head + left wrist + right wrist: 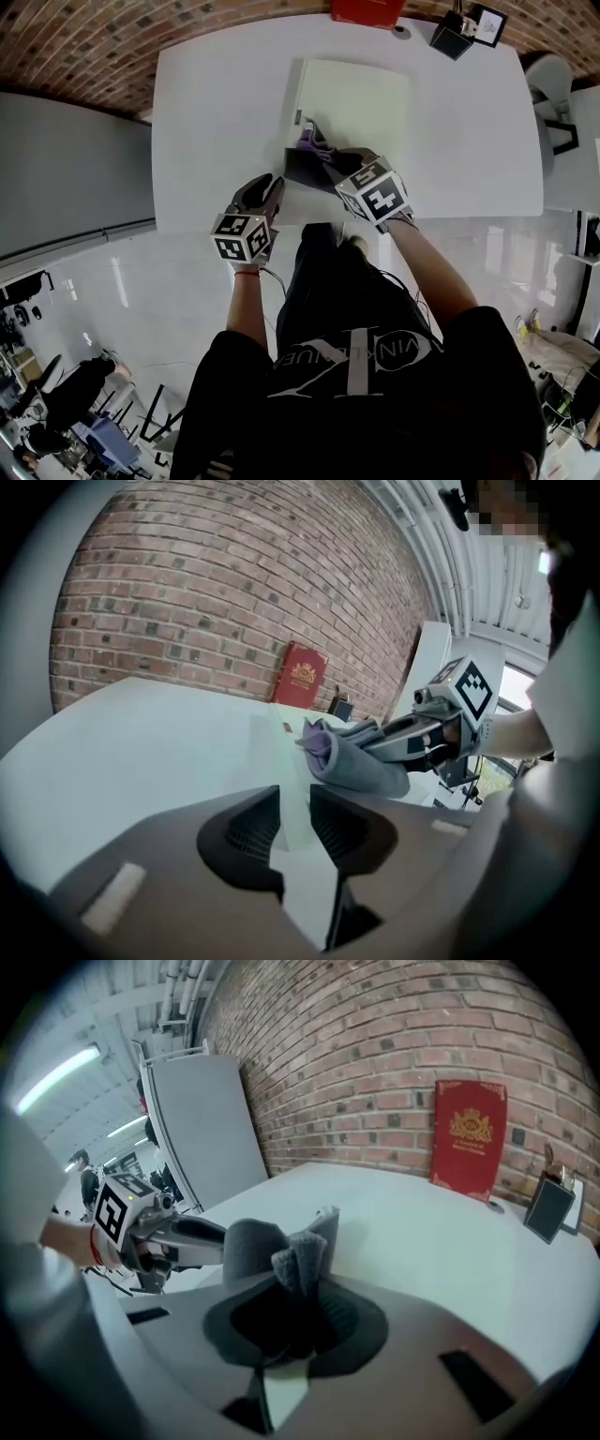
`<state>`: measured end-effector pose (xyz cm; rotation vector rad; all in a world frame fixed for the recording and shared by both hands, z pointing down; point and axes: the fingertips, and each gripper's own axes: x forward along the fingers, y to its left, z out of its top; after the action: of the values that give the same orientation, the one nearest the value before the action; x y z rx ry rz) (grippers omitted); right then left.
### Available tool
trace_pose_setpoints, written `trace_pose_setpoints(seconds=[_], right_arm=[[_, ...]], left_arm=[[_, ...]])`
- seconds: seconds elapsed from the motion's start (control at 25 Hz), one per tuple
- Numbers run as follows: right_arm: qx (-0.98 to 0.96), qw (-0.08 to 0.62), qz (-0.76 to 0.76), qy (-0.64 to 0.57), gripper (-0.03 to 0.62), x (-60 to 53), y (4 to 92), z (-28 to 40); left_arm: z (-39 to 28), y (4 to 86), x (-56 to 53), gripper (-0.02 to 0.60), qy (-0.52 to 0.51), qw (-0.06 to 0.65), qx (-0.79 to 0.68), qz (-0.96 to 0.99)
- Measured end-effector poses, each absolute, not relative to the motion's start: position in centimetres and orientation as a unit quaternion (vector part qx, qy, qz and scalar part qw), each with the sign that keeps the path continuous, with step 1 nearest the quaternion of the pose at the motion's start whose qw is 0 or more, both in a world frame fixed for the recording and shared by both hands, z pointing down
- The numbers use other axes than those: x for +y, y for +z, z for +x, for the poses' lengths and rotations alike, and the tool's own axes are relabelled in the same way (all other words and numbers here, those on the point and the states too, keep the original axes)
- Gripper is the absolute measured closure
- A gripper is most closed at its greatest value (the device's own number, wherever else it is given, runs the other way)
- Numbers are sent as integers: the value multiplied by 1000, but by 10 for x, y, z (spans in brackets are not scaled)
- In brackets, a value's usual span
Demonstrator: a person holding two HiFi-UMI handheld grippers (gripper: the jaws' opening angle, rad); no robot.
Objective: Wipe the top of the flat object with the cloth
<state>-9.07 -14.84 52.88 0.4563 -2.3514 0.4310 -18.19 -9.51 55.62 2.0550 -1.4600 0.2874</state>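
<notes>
R gripper (295, 1312) jaws clenched on grey cloth (314, 167), at near edge of white flat object (361, 98) on counter (216, 122). L gripper (295, 822) jaws apart, empty. Red book (467, 1138): gold crest, print unreadable.

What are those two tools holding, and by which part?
The right tool pinches the grey cloth by a bunched-up fold; the left tool is open and holds nothing.
</notes>
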Motion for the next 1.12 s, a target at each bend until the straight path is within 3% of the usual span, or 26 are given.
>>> trace_pose_setpoints(seconds=[0.44, 1.12], right_arm=[[-901, 370, 185, 132, 536, -135, 533, -44], [-885, 359, 256, 151, 536, -124, 536, 56]], left_arm=[[-174, 557, -95, 526, 145, 277, -568, 762], [-173, 557, -93, 532, 149, 271, -613, 727]])
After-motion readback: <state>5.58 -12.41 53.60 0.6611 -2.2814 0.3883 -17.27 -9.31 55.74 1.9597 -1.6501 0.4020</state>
